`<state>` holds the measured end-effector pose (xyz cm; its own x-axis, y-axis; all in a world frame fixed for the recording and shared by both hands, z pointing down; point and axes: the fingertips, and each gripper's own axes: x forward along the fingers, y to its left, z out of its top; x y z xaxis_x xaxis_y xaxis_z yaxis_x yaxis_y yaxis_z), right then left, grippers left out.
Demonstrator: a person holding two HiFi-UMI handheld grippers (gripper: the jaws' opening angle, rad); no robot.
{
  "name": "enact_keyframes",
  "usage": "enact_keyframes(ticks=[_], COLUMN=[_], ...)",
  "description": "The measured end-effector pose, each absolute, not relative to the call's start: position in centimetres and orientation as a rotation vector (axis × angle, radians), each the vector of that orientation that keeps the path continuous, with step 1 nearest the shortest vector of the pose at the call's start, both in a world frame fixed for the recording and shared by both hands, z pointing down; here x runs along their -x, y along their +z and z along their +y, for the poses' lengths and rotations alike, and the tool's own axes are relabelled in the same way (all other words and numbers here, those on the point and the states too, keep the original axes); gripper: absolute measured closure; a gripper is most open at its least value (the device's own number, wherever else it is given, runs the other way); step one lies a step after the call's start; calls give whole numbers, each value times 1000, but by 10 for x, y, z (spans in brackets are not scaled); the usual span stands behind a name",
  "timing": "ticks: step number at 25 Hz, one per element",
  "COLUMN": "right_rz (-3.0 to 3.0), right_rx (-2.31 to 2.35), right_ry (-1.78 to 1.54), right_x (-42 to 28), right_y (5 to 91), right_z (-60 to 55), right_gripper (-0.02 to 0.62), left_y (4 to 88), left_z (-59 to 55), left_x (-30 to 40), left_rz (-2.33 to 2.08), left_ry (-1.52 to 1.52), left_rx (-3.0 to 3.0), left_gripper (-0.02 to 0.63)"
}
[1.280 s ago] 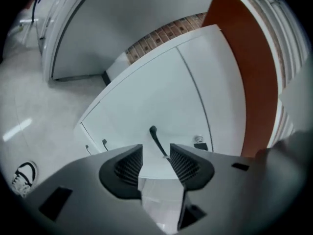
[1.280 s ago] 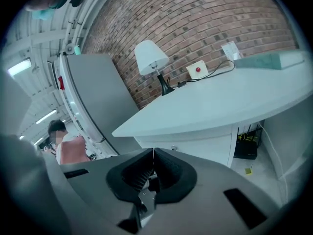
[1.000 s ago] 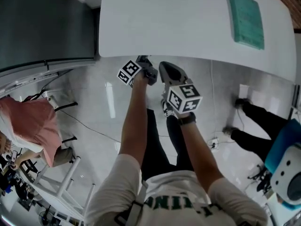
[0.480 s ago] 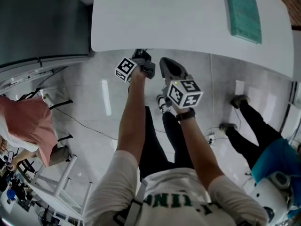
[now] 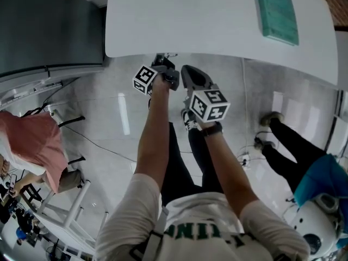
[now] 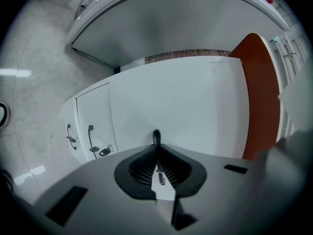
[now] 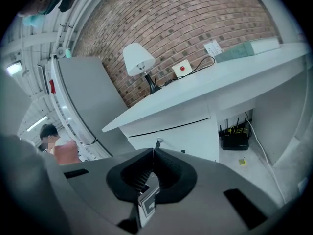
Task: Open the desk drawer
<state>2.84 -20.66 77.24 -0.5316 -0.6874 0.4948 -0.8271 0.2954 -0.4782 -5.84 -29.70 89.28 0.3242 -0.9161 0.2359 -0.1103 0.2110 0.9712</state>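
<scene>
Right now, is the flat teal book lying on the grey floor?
No, the flat teal book lies on the white desk top.

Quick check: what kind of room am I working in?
Likely an office or lab workspace: a white desk with a lamp against a brick wall, and a router beneath it.

White, flat-fronted desk drawer [image 7: 182, 133], shut flush under the desktop, straight ahead of the left gripper [image 6: 156, 148]. Slim dark handle [image 6: 156, 134] pinched at the tips of its jaws, which have just been closing.
</scene>
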Motion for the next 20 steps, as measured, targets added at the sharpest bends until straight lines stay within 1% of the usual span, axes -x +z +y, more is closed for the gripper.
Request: enact_keyframes(ticks=[4,20], right_rz=[-2326,-2303], right_rx=[-1394,-1411], right_ry=[1008,1026], right_x=[-29,-30], right_y=[774,770], right_z=[-207,-201], right_gripper=[591,591], left_y=[894,896], left_z=[-289,-251], left_x=[59,59], left_rz=[-1107,-1108], left_ry=[-729,-697], left_rx=[-1223,-1171], left_gripper=[588,588])
